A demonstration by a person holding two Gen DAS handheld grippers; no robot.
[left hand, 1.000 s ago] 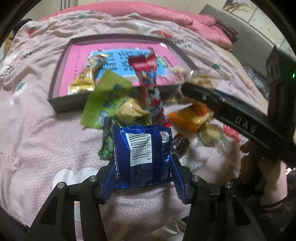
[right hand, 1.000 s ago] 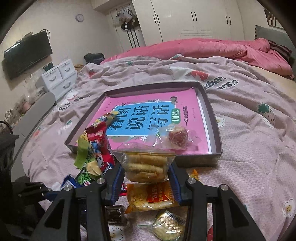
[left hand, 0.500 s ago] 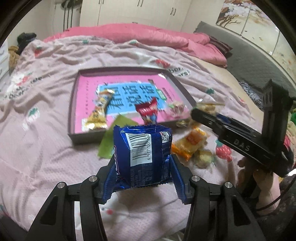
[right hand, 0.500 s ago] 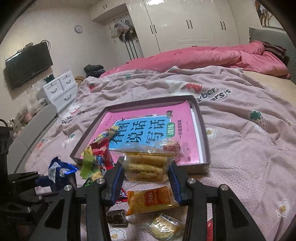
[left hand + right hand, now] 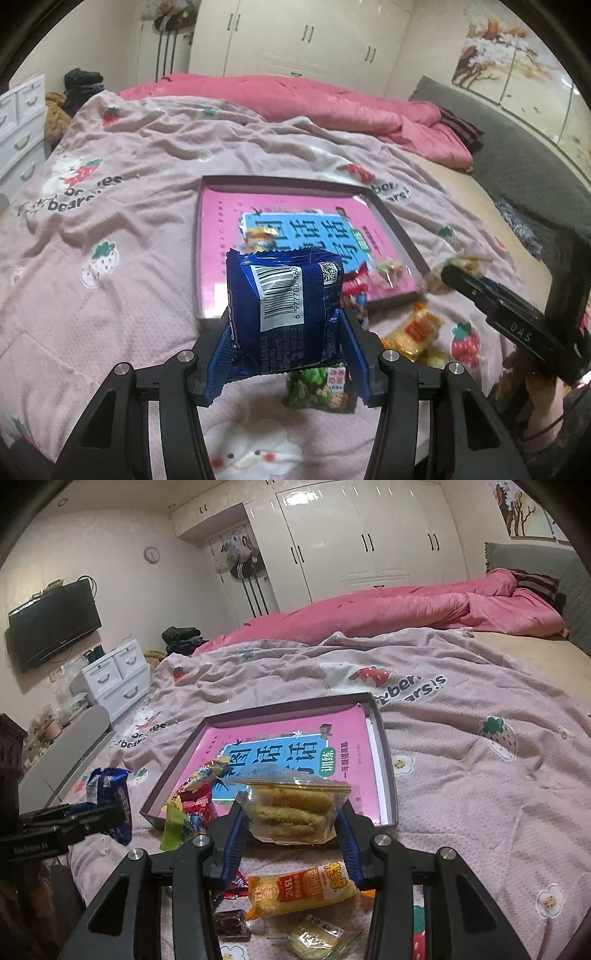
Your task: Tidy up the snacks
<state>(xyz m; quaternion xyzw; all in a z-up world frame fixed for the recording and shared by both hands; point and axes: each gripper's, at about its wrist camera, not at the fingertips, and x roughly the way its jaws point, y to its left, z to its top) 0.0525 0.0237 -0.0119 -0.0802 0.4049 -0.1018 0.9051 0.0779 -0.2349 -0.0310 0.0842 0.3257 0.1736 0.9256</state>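
The shallow box (image 5: 388,775) on the bed (image 5: 480,775) holds a glossy pink book (image 5: 258,738) and small wrapped snacks. The left tool (image 5: 286,325) pinches a crinkly blue packet (image 5: 284,302); the right tool (image 5: 291,819) pinches a clear biscuit bag (image 5: 291,808), both above the bed's near edge.

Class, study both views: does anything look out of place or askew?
Yes. A red packet and a green packet lean over the tray's near rim, half in, half out; other snacks lie scattered on the blanket.

Glossy foil blue packet (image 5: 284,310); clear crinkly plastic biscuit bag (image 5: 291,808); soft cloth bedspread (image 5: 122,258).
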